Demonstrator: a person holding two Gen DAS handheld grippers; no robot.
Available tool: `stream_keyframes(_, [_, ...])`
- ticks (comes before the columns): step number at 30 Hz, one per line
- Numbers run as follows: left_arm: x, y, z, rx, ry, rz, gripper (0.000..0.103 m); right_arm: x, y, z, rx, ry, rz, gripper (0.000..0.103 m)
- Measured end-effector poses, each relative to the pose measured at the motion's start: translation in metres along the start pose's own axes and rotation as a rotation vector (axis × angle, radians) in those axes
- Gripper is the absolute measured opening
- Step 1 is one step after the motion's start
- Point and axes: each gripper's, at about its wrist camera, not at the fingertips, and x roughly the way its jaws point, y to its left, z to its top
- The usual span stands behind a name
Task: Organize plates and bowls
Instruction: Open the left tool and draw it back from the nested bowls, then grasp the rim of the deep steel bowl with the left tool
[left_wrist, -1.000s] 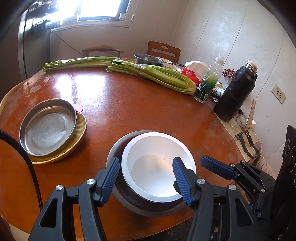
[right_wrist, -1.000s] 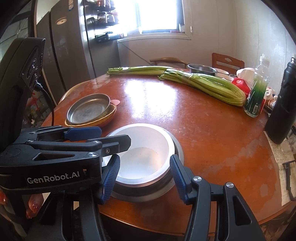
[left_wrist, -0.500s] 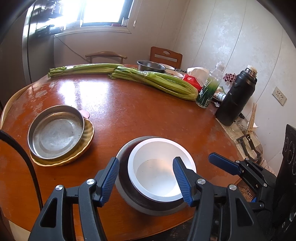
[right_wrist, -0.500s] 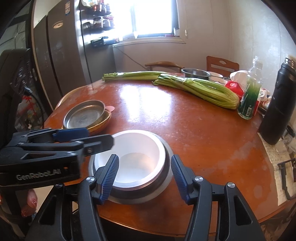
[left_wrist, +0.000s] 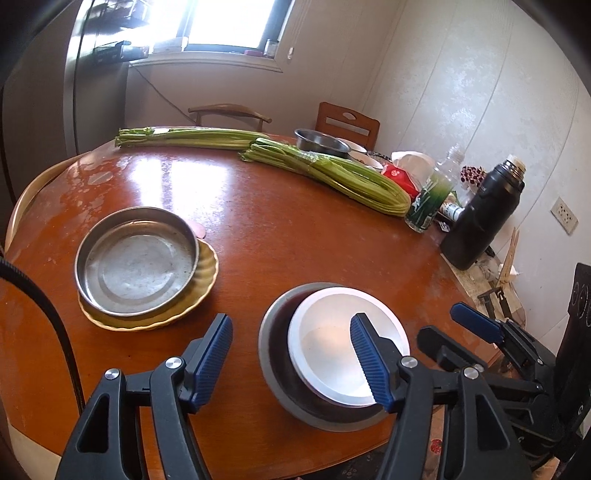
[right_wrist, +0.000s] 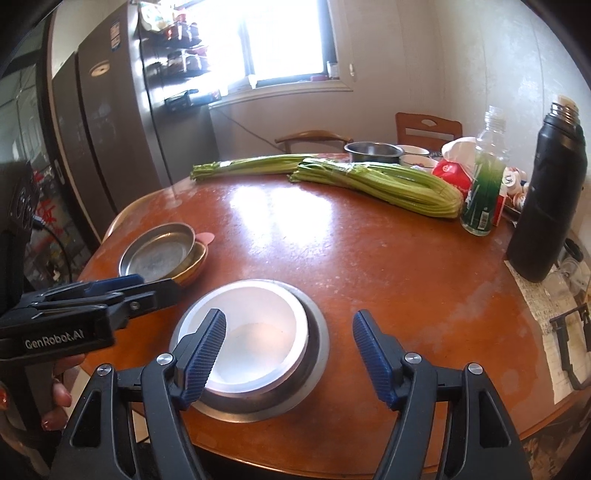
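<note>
A white bowl (left_wrist: 332, 350) sits nested in a larger steel bowl (left_wrist: 273, 354) near the front edge of the round wooden table (left_wrist: 295, 240). A steel pan (left_wrist: 136, 258) rests on a yellow scalloped plate (left_wrist: 207, 280) at the left. My left gripper (left_wrist: 291, 354) is open and empty, above and behind the bowls. My right gripper (right_wrist: 288, 354) is open and empty over the white bowl (right_wrist: 255, 332) in the steel bowl (right_wrist: 314, 354). The steel pan (right_wrist: 159, 251) and yellow plate (right_wrist: 197, 262) show at the left in the right wrist view.
Two celery bunches (left_wrist: 332, 173) lie across the far side. A steel bowl (left_wrist: 321, 142), a red packet, a green bottle (left_wrist: 428, 206) and a black flask (left_wrist: 480, 218) stand at the back right. Chairs and a fridge (right_wrist: 110, 129) surround the table.
Both grippers have pulled back and up from the nested bowls, which now look smaller. The left gripper has shifted left, so the bowls sit under its right finger.
</note>
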Motion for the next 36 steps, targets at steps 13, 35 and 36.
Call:
stream_keyframes(13, [0.018, 0.017, -0.002, -0.042, 0.049, -0.018, 0.067, 0.02, -0.013, -0.005, 0.079, 0.065, 0.024, 0.073])
stream_keyframes(35, [0.057, 0.015, -0.011, -0.043, 0.136, -0.035, 0.067, 0.051, -0.021, -0.024, 0.168, 0.171, 0.066, 0.073])
stream_keyframes(36, [0.058, 0.017, -0.011, -0.048, 0.138, -0.033, 0.067, 0.053, -0.022, -0.025, 0.172, 0.175, 0.068, 0.074])
